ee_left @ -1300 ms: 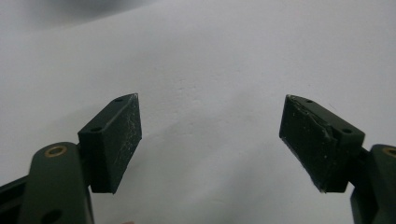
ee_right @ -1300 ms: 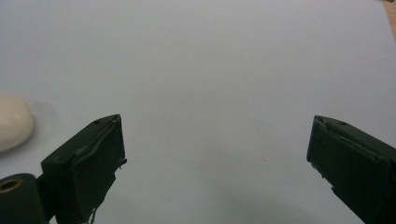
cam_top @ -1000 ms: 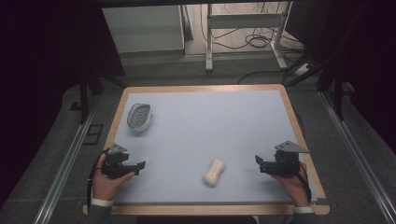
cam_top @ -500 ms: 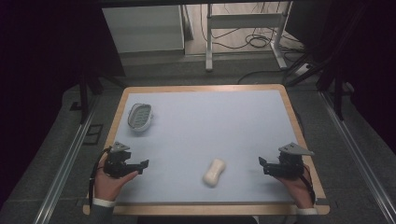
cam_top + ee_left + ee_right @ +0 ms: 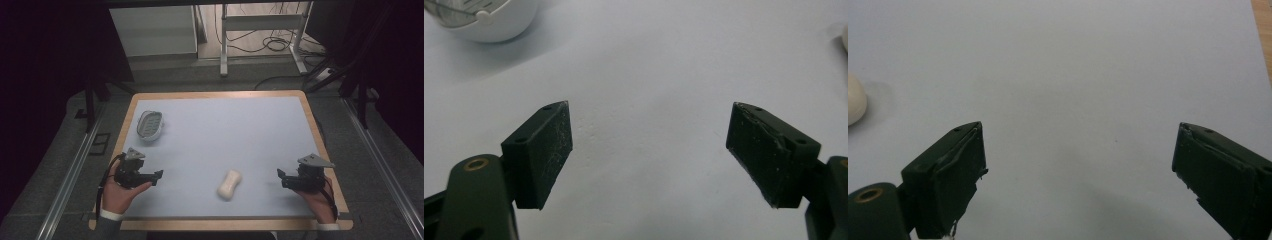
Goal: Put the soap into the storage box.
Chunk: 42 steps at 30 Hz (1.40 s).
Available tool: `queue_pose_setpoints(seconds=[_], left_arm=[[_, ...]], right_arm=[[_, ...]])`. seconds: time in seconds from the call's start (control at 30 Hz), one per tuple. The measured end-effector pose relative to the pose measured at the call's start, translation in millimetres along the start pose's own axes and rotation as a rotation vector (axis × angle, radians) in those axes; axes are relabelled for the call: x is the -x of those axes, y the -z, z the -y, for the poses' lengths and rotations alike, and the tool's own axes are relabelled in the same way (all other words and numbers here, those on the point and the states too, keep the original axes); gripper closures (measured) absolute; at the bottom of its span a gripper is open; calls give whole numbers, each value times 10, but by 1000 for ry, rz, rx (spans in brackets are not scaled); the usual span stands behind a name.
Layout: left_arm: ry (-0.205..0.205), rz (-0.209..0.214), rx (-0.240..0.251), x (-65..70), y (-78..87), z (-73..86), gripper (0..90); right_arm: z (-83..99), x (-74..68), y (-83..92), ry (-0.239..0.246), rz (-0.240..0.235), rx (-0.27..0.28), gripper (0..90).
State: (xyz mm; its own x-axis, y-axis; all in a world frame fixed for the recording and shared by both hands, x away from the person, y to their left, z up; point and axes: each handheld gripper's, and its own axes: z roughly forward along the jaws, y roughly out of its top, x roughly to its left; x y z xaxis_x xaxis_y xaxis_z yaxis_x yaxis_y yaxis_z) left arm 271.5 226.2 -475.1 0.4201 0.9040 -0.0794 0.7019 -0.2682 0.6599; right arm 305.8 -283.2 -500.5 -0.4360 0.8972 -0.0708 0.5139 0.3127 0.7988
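While grippers gape, soap dish (image 5: 150, 124) holds nothing.

**A lit table in a dark room**

The table (image 5: 310, 120) has a pale blue-grey top framed by a light wooden rim – it is the brightest surface in the high view. Around it lies grey floor (image 5: 65, 165), with a metal rail (image 5: 70, 175) running along the left side and another rail (image 5: 380, 160) along the right. Beyond the far edge stands a white cabinet (image 5: 152, 30), and beside it a white metal frame (image 5: 260, 30) on two legs. Black cables (image 5: 270, 45) lie coiled on the floor under that frame (more run off toward the right). The upper left and right corners are deep in shadow – nothing can be told there.
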Motion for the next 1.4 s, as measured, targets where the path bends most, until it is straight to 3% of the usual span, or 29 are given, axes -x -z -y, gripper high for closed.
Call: queue_pose_setpoints(seconds=[0.63, 0.87, 1.4], left_arm=[[-69, 1, -35, 229, -11, -229, 184], [-116, 29, -55, 411, -125, -330, 176], [-164, 86, -93, 756, -369, -431, 171]], right_arm=[[6, 11, 7, -5, -6, -4, 76], [6, 12, 11, -6, -7, -5, 76], [25, 17, -7, -4, -6, -13, 76]])
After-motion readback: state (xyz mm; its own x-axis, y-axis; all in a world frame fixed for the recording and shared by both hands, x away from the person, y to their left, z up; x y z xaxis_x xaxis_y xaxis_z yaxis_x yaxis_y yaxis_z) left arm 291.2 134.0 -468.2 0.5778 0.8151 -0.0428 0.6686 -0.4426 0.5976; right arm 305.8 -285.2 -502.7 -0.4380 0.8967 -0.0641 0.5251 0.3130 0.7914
